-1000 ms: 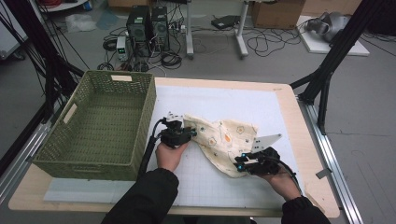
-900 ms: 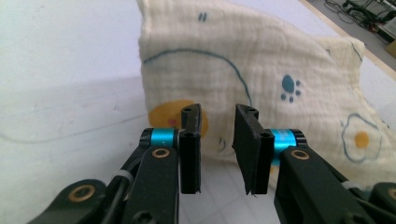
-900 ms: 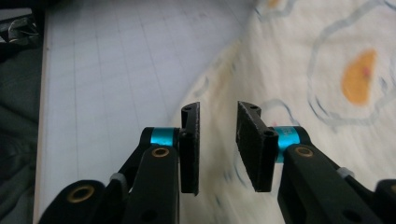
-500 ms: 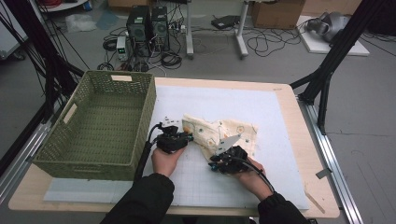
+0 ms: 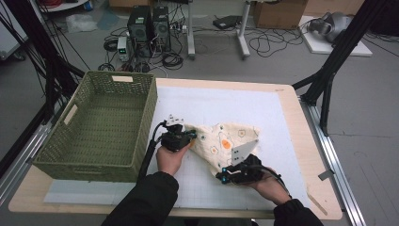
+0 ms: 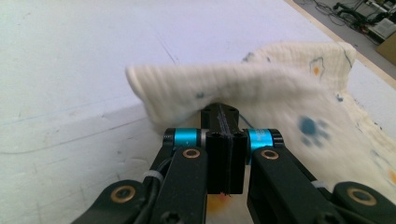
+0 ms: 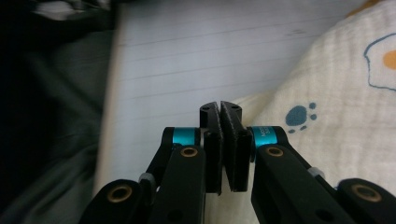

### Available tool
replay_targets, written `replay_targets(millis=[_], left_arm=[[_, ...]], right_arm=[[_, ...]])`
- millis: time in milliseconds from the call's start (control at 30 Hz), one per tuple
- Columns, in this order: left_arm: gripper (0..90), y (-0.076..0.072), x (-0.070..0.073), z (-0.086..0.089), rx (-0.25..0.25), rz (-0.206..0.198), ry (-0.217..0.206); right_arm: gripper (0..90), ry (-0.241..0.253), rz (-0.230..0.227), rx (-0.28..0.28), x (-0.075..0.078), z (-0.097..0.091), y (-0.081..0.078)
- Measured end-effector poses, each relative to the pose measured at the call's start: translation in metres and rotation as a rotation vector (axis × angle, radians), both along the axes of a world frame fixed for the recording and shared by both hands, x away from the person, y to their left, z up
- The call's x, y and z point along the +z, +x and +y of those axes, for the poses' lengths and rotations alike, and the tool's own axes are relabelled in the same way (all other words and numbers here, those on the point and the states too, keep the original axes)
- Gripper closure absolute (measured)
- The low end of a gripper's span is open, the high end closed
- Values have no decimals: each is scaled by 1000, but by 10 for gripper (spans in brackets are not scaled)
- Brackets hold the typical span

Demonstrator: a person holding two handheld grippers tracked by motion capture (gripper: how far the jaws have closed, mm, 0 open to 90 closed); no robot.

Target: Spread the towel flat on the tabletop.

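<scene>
Jaws of the left gripper [image 5: 190,135] have just been closing and are clamped on the cloth's [image 5: 221,141] left edge. Those of the right gripper [image 5: 223,177] have likewise been closing and are pinched on its lower edge. Beside the basket [image 5: 70,113], the cloth is spread on the table [image 5: 287,101].

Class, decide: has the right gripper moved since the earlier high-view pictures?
Yes. The right gripper has shifted left, away from the table's right edge, toward the cloth, its jaws just closing.
</scene>
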State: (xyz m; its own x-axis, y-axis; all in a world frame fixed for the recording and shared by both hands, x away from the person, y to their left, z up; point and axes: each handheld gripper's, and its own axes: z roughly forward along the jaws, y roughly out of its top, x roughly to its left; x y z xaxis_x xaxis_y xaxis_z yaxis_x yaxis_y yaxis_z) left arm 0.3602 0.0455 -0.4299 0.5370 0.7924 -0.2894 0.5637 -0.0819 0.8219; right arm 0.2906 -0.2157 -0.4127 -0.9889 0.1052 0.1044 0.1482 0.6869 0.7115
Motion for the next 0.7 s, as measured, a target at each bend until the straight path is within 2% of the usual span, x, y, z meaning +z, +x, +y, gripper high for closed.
replay_targets(millis=[67, 100, 167, 200, 233, 333, 467, 633, 700], left_arm=[[881, 0, 0, -1, -6, 5, 1], [861, 0, -1, -1, -12, 6, -2], [811, -1, -1, -1, -23, 7, 12], [782, -1, -1, -1, -29, 10, 17], [742, -1, -1, -1, -36, 19, 14], [650, -5, -1, 1, -57, 23, 17], [535, -12, -6, 4, -88, 45, 9], [528, -16, -11, 2, -130, 69, 41], [650, -16, -13, -1, -147, 83, 50]], right_arm=[[864, -6, -14, -31, 1, -7, -2], [831, -1, -7, -42, 2, -8, -1], [776, 10, -16, -64, 4, -3, 0], [712, 1, -37, -59, 5, 3, 0], [689, -17, -56, -67, 5, 10, -1], [663, -53, -79, -69, 2, 26, 0], [653, -96, -90, -78, -5, 35, 1], [682, -144, -93, -90, -14, 41, 2], [719, -159, -95, -92, -17, 42, 3]])
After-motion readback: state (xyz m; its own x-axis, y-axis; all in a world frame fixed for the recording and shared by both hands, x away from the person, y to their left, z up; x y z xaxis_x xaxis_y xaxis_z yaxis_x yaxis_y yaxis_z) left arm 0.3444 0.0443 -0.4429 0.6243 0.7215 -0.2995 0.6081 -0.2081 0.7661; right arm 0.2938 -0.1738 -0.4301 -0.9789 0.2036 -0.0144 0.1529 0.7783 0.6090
